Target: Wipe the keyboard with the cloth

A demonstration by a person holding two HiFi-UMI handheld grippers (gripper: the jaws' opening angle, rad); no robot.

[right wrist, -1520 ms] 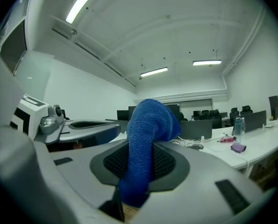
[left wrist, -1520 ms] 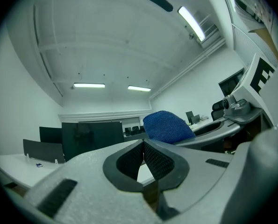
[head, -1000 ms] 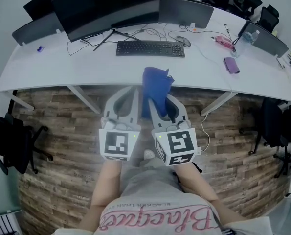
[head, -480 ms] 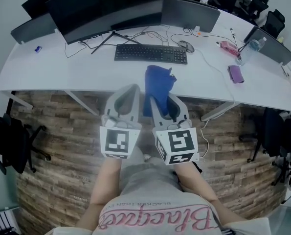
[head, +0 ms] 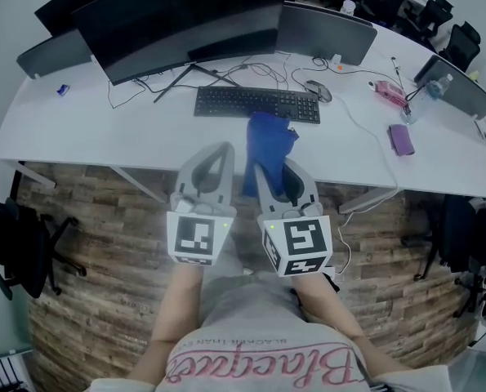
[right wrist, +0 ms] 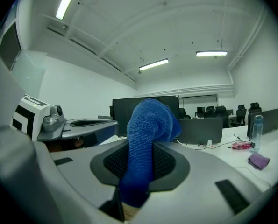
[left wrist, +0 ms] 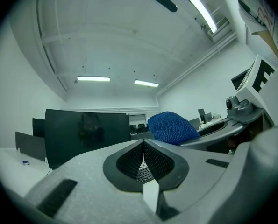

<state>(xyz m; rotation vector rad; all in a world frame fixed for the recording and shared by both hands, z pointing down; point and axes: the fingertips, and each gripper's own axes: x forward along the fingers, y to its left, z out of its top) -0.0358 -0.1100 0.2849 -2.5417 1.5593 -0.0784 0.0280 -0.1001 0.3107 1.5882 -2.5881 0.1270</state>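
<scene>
The black keyboard (head: 257, 103) lies on the white desk (head: 128, 125) in front of the big monitor. A blue cloth (head: 267, 141) sticks out forward from my right gripper (head: 269, 163), which is shut on it; in the right gripper view the cloth (right wrist: 146, 139) stands up between the closed jaws. My left gripper (head: 219, 155) hangs beside it, shut with nothing in it, and its own view shows the jaws (left wrist: 143, 158) pressed together. Both grippers are held short of the desk's near edge, over the floor. The cloth's tip overlaps the desk edge just below the keyboard.
A wide dark monitor (head: 177, 19) stands behind the keyboard, with more screens at left (head: 51, 53) and right (head: 324, 33). A mouse (head: 322, 91), cables, a pink item (head: 391, 94), a purple pouch (head: 402, 139) and a bottle (head: 437, 86) lie to the right. Office chairs flank the desk.
The desk and keyboard have slid lower and nearer in the head view; both grippers with the cloth have closed in on the desk edge. The grip is unchanged.
</scene>
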